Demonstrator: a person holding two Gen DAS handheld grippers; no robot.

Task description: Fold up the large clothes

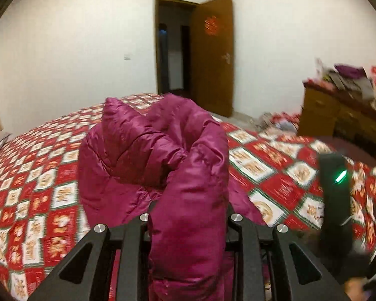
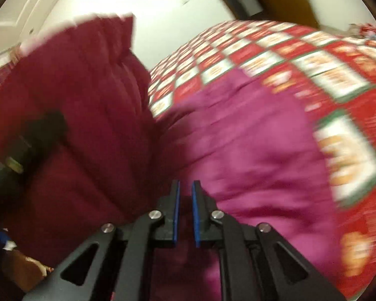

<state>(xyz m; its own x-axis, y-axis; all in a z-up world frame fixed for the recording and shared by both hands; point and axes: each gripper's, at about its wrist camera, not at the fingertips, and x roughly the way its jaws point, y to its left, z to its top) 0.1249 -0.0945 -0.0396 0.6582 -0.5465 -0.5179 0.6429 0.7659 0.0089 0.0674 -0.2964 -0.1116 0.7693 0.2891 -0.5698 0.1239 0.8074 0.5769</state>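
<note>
A large magenta puffer jacket (image 1: pixel 158 150) lies bunched on the bed. My left gripper (image 1: pixel 188 215) is shut on a thick fold of it, which hides the fingertips and rises between the fingers. In the right wrist view the jacket (image 2: pixel 250 138) spreads flat on the bed, with a lifted part (image 2: pixel 87 87) hanging at the left. My right gripper (image 2: pixel 185 188) hovers just over the jacket with its blue pads a narrow gap apart and nothing between them. The right gripper's body (image 1: pixel 336 190) shows at the right of the left wrist view.
The bed carries a red, white and green checked cover (image 1: pixel 275 165). A wooden dresser (image 1: pixel 338 118) piled with clutter stands at the right. An open brown door (image 1: pixel 210 55) is at the far wall. The left gripper's dark body (image 2: pixel 25 150) shows at the left.
</note>
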